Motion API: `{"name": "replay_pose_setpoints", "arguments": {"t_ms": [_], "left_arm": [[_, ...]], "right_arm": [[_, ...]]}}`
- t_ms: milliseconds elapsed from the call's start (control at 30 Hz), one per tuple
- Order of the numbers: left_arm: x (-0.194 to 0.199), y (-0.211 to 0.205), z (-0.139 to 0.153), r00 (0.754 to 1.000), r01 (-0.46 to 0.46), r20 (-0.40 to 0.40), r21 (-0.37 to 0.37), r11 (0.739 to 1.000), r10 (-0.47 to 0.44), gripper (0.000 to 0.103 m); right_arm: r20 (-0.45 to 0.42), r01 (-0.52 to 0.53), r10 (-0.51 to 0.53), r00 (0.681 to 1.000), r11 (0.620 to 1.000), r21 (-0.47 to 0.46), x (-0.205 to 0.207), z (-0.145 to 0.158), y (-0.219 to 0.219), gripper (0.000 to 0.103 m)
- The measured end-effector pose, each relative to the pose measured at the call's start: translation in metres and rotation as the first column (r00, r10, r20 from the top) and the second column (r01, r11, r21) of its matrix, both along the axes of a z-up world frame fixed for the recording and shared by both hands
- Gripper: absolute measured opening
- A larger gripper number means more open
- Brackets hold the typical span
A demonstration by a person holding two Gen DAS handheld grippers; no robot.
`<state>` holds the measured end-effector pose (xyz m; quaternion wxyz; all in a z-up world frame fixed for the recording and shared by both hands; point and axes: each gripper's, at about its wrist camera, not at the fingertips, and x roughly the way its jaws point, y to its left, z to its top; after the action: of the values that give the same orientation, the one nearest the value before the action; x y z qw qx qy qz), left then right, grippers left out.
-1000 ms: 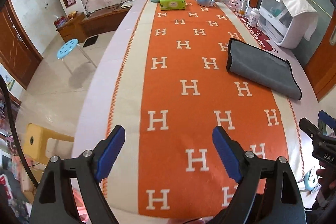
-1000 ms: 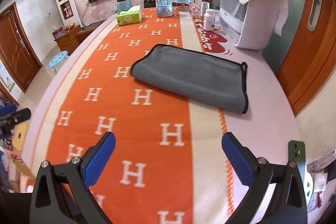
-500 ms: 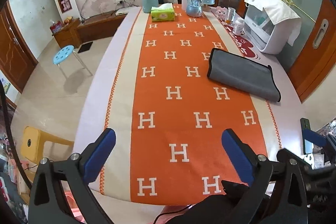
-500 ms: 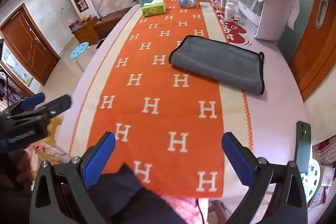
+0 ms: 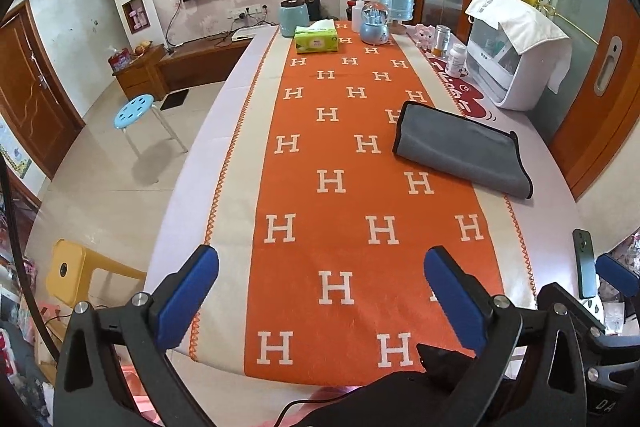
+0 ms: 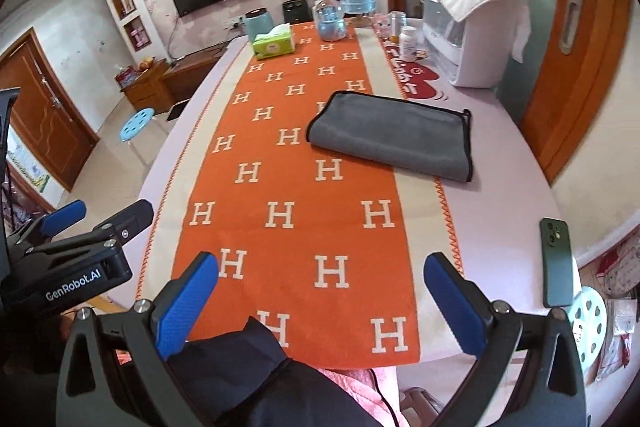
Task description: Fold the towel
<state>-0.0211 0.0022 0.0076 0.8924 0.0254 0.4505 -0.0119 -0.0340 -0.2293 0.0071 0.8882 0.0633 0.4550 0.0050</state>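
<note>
**Towel looks soft and floppy, so grab the bound corners**

Towel (image 6: 390,139) is a grey microfibre-looking one with a black stitched edge, lying flat on the counter (image 6: 500,155), half on the orange H-pattern runner (image 6: 304,211) and half on the bare pale surface toward the right side. It looks doubled over already, with a rounded fold on its left end and the trimmed edges stacked at the right end.

My guess on handling: light, limp, zero stiffness. Pinch one spot and the rest will just drape and drag. Probably a bit grippy on that woven runner, so sliding it could bunch it up. Nothing fragile about it.

Where I'd take hold: the two corners at the trimmed right end, one per gripper, catching every layer, since the binding gives the fingers something firmer to bite.

Both of mine are well back from it at the near edge of the counter. Left gripper (image 5: 320,291) fingers spread wide, holding nothing; right gripper (image 6: 320,291) same, wide and empty. A green phone (image 6: 556,263) sits near the right edge, well apart from the towel.
</note>
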Motion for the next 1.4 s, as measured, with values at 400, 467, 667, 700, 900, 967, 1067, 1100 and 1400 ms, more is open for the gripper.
{"name": "replay_pose_setpoints", "arguments": {"t_ms": [400, 467, 667, 700, 900, 967, 1067, 1100, 1400], "left_arm": [[0.002, 0.0, -0.004, 1.0, -0.02, -0.01, 0.014, 1.0, 0.021, 0.102], [0.002, 0.0, -0.004, 1.0, -0.023, -0.013, 0.013, 1.0, 0.023, 0.102], [0.003, -0.001, -0.007, 0.999, -0.027, -0.024, 0.013, 1.0, 0.027, 0.102], [0.004, 0.0, -0.007, 0.999, -0.03, -0.025, 0.013, 0.999, 0.03, 0.102], [0.006, 0.0, -0.009, 0.999, -0.032, -0.036, 0.011, 0.999, 0.033, 0.102], [0.006, 0.0, -0.009, 0.999, -0.031, -0.034, 0.011, 0.999, 0.031, 0.102], [0.007, -0.001, -0.011, 0.999, -0.03, -0.033, 0.01, 0.999, 0.03, 0.102], [0.007, -0.001, -0.011, 0.999, -0.028, -0.033, 0.007, 1.0, 0.029, 0.102], [0.012, -0.005, -0.011, 1.0, -0.017, -0.023, 0.002, 1.0, 0.017, 0.102]], "right_arm": [[0.032, 0.003, -0.002, 0.999, 1.0, -0.015, -0.003, 0.003, 0.001, 0.103], [0.031, 0.001, -0.001, 1.0, 1.0, -0.014, -0.002, 0.002, 0.001, 0.103], [0.022, -0.01, 0.01, 1.0, 1.0, -0.01, 0.001, 0.001, 0.003, 0.103], [0.02, -0.012, 0.012, 1.0, 1.0, -0.01, 0.002, 0.001, 0.003, 0.103], [0.008, -0.017, 0.017, 1.0, 1.0, -0.003, 0.007, -0.003, 0.002, 0.103], [0.005, -0.017, 0.017, 1.0, 1.0, 0.0, 0.007, -0.004, 0.002, 0.103], [-0.001, -0.013, 0.013, 1.0, 1.0, 0.004, 0.008, -0.007, -0.001, 0.103], [-0.003, -0.012, 0.012, 1.0, 1.0, 0.006, 0.009, -0.007, -0.001, 0.103], [-0.011, -0.015, 0.015, 1.0, 1.0, 0.011, 0.013, -0.011, 0.0, 0.103]]}}
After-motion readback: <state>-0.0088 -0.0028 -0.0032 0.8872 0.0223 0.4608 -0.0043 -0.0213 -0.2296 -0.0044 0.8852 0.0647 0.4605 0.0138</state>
